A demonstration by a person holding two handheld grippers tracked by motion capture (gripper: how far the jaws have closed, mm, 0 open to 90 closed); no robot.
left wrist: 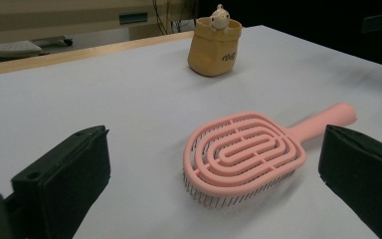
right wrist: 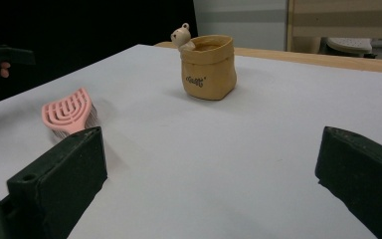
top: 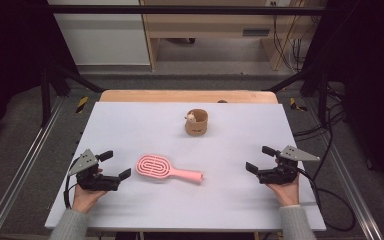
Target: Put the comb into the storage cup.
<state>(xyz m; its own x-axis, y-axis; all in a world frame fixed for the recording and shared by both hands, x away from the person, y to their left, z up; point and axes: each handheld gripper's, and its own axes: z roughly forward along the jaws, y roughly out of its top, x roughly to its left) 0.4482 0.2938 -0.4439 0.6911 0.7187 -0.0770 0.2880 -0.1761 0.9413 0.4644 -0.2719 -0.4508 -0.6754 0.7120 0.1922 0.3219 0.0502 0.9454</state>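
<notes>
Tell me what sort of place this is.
Probably a lab or workshop set up for recording: a white-topped table inside a black metal frame, loose cables along the far wall, and only a pink hairbrush and small pouch laid out.

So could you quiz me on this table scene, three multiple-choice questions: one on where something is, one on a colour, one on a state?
1. Where does the hairbrush lie?
A. between the two tools
B. inside the bag
C. on the floor

2. What colour is the hairbrush?
A. blue
B. pink
C. green

3. How do the jaws of the left tool stand?
A. shut on the brush
B. shut on nothing
C. open, holding nothing

Answers:
1 A: in the high view it lies on the white table with the left tool on one side and the right tool on the other.
2 B: it is pink.
3 C: the left gripper view shows both jaws wide apart, the brush untouched beyond them.
</notes>
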